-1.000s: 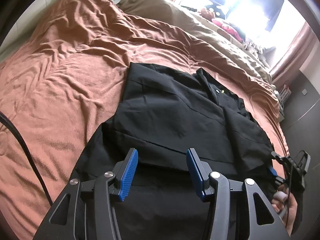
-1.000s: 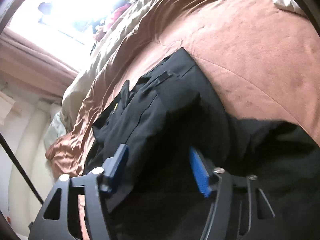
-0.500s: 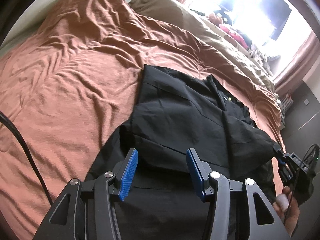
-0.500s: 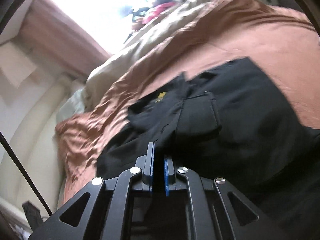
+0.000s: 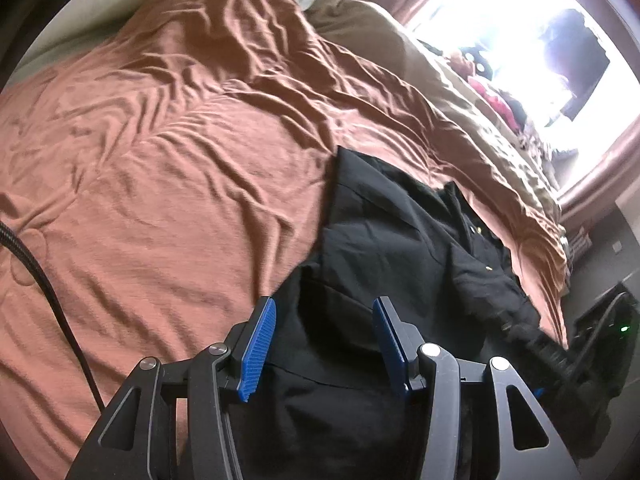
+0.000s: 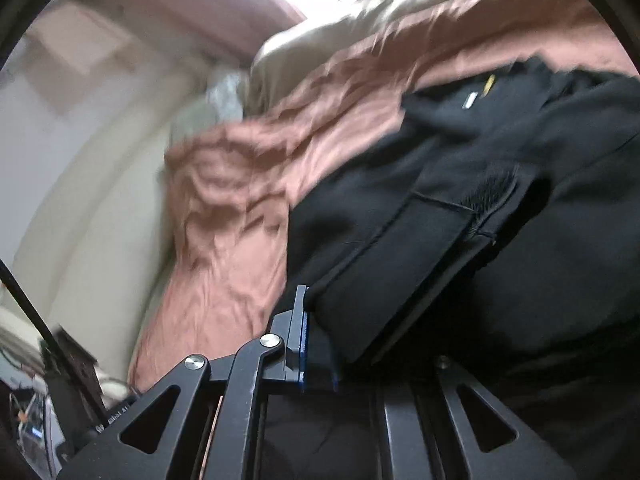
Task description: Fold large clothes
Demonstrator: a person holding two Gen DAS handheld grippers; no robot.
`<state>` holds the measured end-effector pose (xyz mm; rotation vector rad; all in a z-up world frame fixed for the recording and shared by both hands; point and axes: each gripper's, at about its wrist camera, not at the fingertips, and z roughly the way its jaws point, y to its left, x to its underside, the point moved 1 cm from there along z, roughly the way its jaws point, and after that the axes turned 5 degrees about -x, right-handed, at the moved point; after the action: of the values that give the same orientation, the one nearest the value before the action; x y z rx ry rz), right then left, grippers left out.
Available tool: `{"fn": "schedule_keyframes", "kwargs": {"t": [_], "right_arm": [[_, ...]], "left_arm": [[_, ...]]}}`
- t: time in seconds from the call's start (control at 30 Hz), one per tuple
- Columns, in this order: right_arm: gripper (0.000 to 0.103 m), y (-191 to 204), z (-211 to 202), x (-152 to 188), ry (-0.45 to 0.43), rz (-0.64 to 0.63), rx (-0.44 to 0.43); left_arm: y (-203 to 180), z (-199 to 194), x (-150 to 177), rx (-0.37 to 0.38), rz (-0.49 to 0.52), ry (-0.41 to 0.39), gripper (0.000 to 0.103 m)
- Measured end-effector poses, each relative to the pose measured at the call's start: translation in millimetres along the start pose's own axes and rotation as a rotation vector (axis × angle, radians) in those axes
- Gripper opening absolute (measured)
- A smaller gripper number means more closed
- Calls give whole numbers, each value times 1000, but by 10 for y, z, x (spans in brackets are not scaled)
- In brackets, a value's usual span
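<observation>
The right gripper, wide apart a second ago, has closed on a fold of the black garment and swung it left across the bed, opening slightly again.

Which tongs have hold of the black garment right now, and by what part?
The right tongs pinch a folded edge of the black garment, apparently a sleeve or side panel. The left tongs stand open above it, holding nothing.
</observation>
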<state>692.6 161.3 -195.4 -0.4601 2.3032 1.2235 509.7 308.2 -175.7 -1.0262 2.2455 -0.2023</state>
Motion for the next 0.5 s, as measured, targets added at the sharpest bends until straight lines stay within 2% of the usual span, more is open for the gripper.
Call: {"fn": "schedule_keyframes", "kwargs": {"t": [0.03,0.07,0.1,0.17,0.27,0.33,0.43,0.5], "right_arm": [[16,-5,50,34,25,4,-4],[30,1,115,-1,41,8,-13],[49,12,130,-9,50,12,-26],[65,20,87,-86,48,29,-42],[65,-69,-106,-147,18,47,-46],[65,-177,-350,-62,-2,47,-53],[65,-504,-623,99,-49,93,-27],[65,-687,-854,55,-84,128,-10]], "left_arm": [[23,-7,-9,-1,-4,-2,53],[38,-14,-16,-3,-6,-3,53],[53,-25,-25,-7,-8,-7,53],[68,-56,-30,-12,-16,-16,53],[33,-72,-30,-3,-21,-17,53],[-35,-73,-23,5,-16,-19,53],[-228,-47,26,10,24,-12,53],[-379,-16,77,13,63,-6,53]]}}
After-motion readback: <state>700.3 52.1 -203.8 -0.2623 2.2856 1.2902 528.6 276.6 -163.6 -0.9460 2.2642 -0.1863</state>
